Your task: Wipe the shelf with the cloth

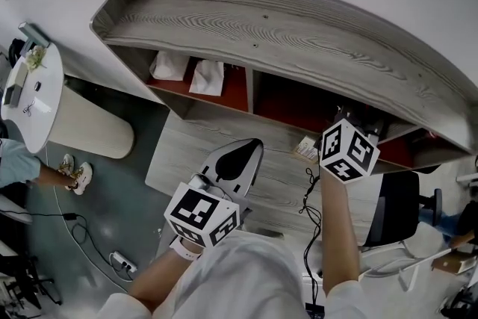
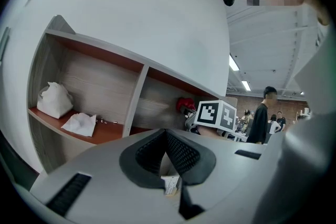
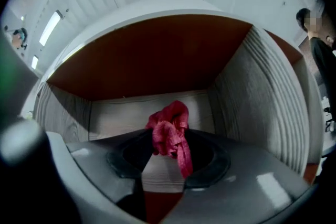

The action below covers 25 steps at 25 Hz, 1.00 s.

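**Right gripper view: crumpled red cloth (image 3: 170, 123) pinched inside the grey wood-grain shelf (image 3: 252, 86)**

The right gripper (image 3: 167, 140) has its two dark-padded jaws closed on the cloth. The cloth bunches above the tips and trails a strip down between them. Around it are the compartment's red-brown ceiling, pale grey back wall and ribbed grey side wall. Whether the cloth touches any of these surfaces cannot be told.

The left gripper view shows the same place from outside. There the cloth is a red patch in the compartment to the right of the upright divider, just beside the right gripper's white cube with black square markers (image 2: 216, 114). The left gripper (image 2: 165, 134) is in front of the shelf, its jaws meeting at the tips with nothing between them. In the compartment left of the divider lie two crumpled white bundles (image 2: 52, 100), well apart from the cloth. A person in a dark top (image 2: 260, 123) stands in the room beyond.

The head view hides the cloth behind the cube and the shelf's top board. Only this view shows both grippers at once, along with a small printed label (image 1: 306, 148) on the grey wood-grain surface (image 1: 202, 138) below the compartments. It also takes in a round white table (image 1: 41, 97) and a black office chair (image 1: 396, 205). The label's print is too small to read, and the cubes carry only marker patterns, no words.
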### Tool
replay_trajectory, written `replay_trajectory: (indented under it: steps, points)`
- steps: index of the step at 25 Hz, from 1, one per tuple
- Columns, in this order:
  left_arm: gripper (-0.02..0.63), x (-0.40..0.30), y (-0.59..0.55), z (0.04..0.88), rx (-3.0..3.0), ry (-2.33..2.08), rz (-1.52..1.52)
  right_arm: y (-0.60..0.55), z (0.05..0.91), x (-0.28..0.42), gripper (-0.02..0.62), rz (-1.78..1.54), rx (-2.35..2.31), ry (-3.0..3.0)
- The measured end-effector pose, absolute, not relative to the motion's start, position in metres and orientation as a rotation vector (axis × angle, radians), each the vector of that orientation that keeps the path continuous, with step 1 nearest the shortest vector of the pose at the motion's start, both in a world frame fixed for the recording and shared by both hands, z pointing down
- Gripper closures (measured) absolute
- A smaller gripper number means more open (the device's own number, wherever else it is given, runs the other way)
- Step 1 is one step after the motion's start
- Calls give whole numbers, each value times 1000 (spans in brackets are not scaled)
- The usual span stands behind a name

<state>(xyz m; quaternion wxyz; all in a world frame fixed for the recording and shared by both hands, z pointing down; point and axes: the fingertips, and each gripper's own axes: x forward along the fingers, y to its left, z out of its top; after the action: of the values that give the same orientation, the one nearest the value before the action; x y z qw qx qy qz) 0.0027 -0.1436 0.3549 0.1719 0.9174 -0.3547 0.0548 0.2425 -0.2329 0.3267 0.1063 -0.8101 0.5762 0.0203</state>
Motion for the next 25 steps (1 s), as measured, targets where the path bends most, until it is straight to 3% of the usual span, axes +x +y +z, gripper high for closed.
replay_trajectory:
  steps: [7, 16, 25]
  points:
    - [600, 4, -135, 360, 2587, -1003, 170, -217, 343, 283, 419, -105, -2458, 1385]
    - [600, 5, -123, 362, 2583, -999, 179, -218, 358, 287, 419, -193, -2504, 1340]
    - [600, 0, -114, 360, 2578, -1006, 171, -220, 388, 286, 419, -553, -2596, 1383]
